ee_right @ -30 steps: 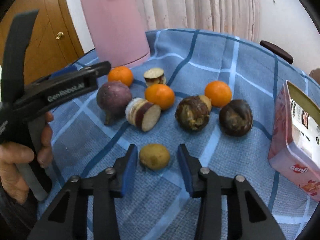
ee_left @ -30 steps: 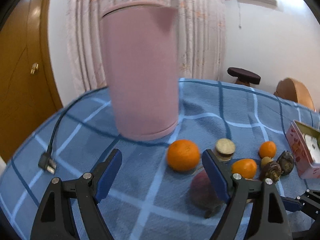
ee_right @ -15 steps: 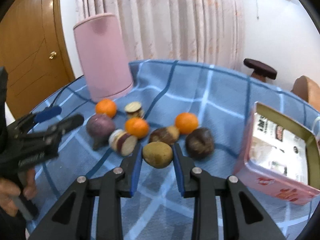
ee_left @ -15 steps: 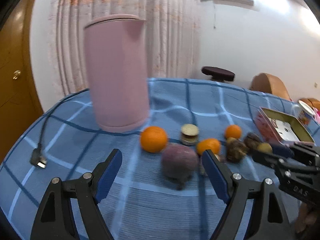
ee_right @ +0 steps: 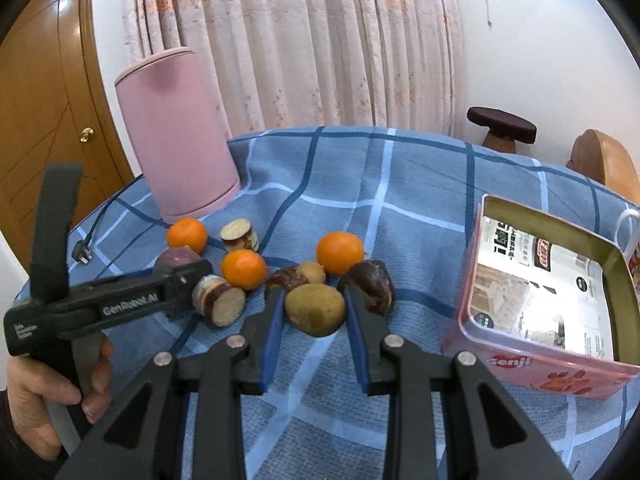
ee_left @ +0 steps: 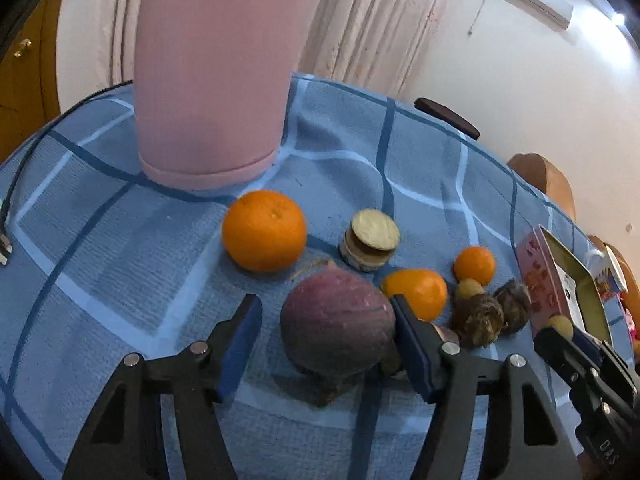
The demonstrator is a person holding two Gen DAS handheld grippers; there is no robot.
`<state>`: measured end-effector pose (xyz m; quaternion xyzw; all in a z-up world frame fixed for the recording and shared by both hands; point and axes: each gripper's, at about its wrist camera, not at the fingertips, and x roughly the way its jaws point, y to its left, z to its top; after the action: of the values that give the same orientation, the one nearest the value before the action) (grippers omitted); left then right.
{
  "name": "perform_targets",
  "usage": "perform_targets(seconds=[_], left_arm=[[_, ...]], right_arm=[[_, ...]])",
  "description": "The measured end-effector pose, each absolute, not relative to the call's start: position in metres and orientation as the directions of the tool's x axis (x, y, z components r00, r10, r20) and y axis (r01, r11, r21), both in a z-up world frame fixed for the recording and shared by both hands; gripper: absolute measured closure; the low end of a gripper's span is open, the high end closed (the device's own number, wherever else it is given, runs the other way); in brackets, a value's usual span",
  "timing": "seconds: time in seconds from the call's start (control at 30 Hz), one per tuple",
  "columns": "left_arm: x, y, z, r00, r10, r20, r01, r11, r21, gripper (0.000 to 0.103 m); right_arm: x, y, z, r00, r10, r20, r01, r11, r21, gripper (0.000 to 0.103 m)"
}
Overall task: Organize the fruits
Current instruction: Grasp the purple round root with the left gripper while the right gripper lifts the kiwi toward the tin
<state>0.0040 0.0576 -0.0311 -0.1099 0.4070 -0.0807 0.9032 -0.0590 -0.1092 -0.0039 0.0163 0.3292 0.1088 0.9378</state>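
My right gripper (ee_right: 314,320) pinches the potato (ee_right: 315,309); my left gripper (ee_left: 326,338) is closing around the purple root (ee_left: 338,322). The tin (ee_right: 520,356) holds no fruit; the oranges (ee_right: 243,269) remain on the cloth.

The left gripper (ee_left: 326,334) points down at a slant, its jaws closing around a purple fruit (ee_left: 336,320) (the right pad touches it, the left stands clear). The right gripper (ee_right: 314,312) is clamped on a small brown fruit (ee_right: 316,309). A hand (ee_right: 48,394) grasps the left gripper's handle.
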Motion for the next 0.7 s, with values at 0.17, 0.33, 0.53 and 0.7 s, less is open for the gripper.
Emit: perform_targets(seconds=[0.17,0.33,0.53,0.7], left_arm=[[0.004,0.06,-0.031,0.661,-0.268,-0.701,0.06,0.95,-0.306,0.049],[-0.018,0.074,-0.017,0.753,-0.2,-0.627,-0.001,0.952,-0.305,0.049],[-0.037,0.054,0.005,0.82,-0.17,-0.547,0.047,0.971,-0.233,0.049],[-0.038,0.017,0.025,0.834,-0.241,-0.497,0.168,0.968,-0.188,0.049]], right_arm=[[-0.06,-0.116,0.0,0.779,0.212,-0.59,-0.178,0.977,0.116,0.07],[-0.065,-0.128,0.01,0.814,0.21,-0.542,-0.161,0.977,0.138,0.07],[-0.068,-0.16,0.023,0.87,0.104,-0.482,-0.06,0.993,0.106,0.07],[-0.067,-0.202,0.023,0.88,-0.002,-0.474,0.045,0.996,0.078,0.07]])
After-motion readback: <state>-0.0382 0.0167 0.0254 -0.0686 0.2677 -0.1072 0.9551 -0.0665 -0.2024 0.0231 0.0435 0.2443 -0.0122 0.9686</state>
